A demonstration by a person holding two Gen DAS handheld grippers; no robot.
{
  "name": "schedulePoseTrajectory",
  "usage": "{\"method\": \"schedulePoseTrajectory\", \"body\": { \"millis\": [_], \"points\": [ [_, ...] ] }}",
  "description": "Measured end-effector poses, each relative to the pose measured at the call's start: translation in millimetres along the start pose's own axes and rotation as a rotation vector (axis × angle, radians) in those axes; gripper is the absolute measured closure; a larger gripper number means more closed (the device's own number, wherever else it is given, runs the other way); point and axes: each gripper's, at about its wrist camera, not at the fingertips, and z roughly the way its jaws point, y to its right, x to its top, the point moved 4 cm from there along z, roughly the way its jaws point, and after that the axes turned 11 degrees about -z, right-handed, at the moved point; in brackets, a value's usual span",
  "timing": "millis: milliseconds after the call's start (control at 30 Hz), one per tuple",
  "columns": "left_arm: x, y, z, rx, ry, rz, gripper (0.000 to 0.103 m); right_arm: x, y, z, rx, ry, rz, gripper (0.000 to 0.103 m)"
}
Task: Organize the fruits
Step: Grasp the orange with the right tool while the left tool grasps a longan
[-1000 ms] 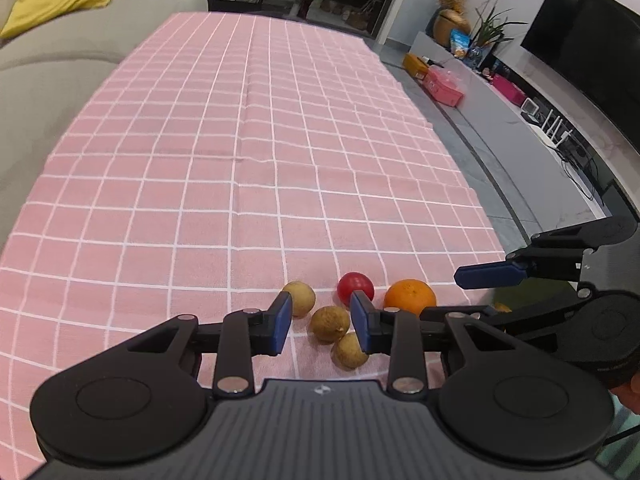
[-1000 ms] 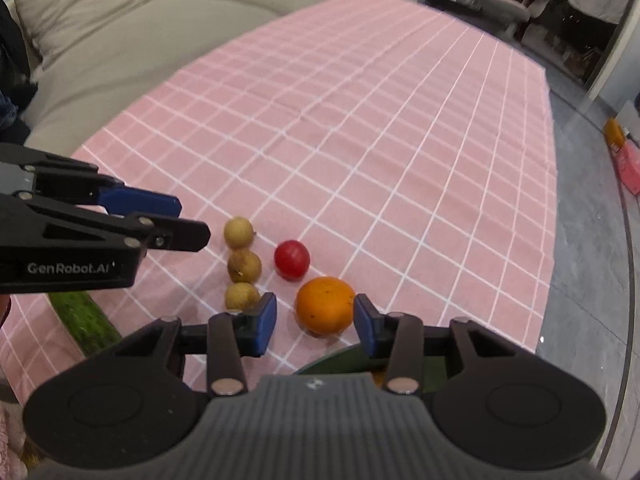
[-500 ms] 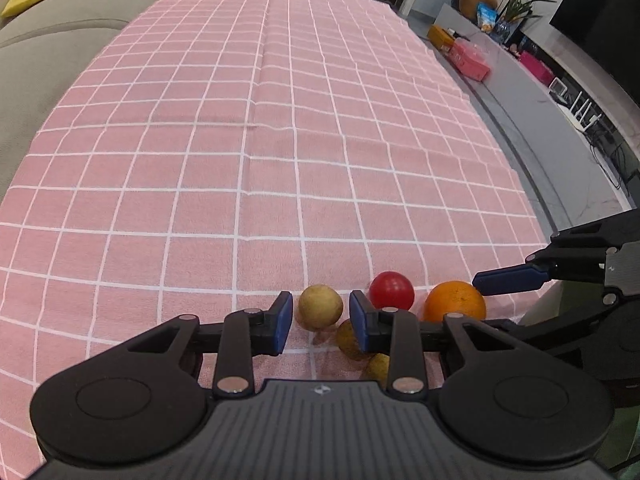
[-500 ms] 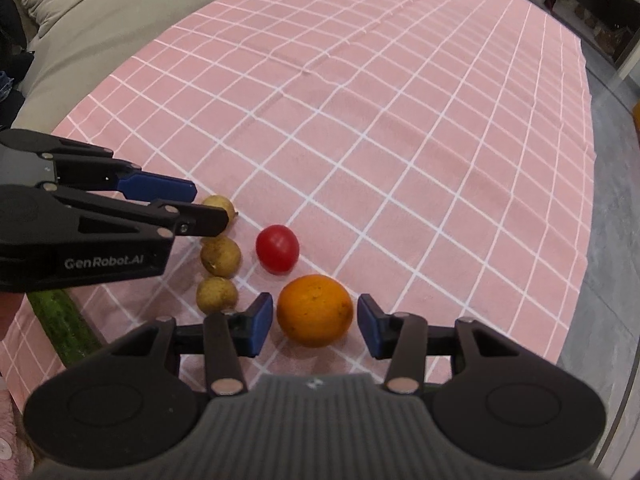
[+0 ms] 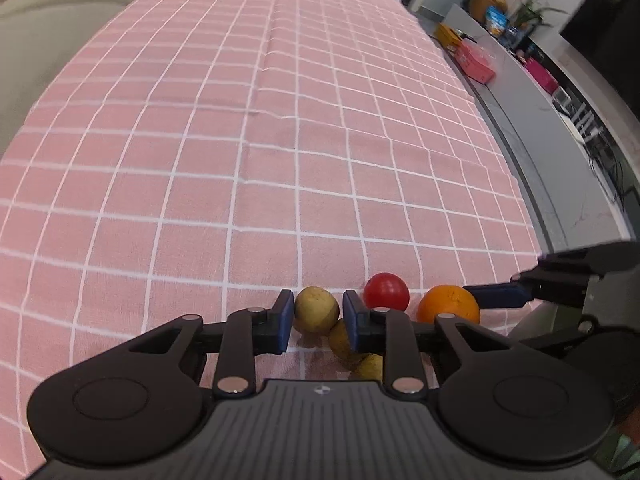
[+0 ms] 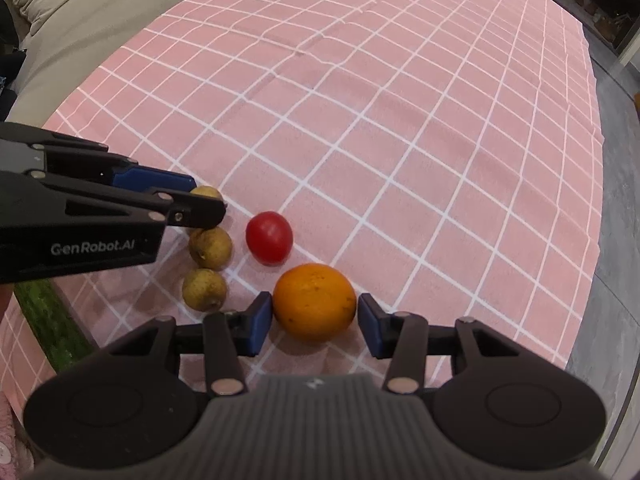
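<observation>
right now my left gripper point(image 5: 316, 314) has its blue-padded jaws drawn in around the farthest small tan round fruit point(image 5: 316, 309); they have just been closing, and the pads look to be touching its sides or very nearly so, with the fruit plainly between them. i judge it a grip just being made rather than a firm one. my right gripper point(image 6: 315, 322) stands wider, its jaws either side of the round orange citrus fruit point(image 6: 315, 301); the left pad is about touching the peel, while a sliver of gap shows at the right pad, so it has hold of nothing yet.

outward from there, two more small tan fruits sit in a row just behind the first, the middle tan fruit point(image 6: 210, 247) touching or almost touching it, and the nearest tan fruit point(image 6: 204, 289) close to my right gripper's left finger. a glossy red round tomato-like fruit point(image 6: 269, 237) lies between the tan row and the orange, apart from both. all rest on the pink checked tablecloth point(image 5: 280, 140), near its edge, with a green cucumber-like vegetable point(image 6: 48, 328) at the cloth's margin.

to do this well, i would finish each squeeze gently, since round fruit can squirt out of flat pads, then lift straight up so neither neighbour gets nudged into rolling, and keep my two grippers from crossing.
</observation>
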Motion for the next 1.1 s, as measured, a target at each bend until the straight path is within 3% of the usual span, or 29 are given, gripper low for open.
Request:
{"method": "schedulePoseTrajectory", "body": {
  "millis": [500, 800, 1100],
  "points": [
    [-1.2, -20.3, -2.8, -0.07, -0.011, -0.199, 0.075, -4.1, -1.2, -4.3, -0.041, 0.023, 0.024, 0.06],
    [8.0, -1.7, -37.8, -0.099, 0.072, -0.122, 0.076, -6.9, -11.8, -34.7, -0.082, 0.12, 0.049, 0.061],
    [0.0, 22.4, -84.9, -0.149, 0.135, -0.043, 0.075, -16.6, -36.3, -103.7, -0.14, 0.287, 0.085, 0.061]
  ]
}}
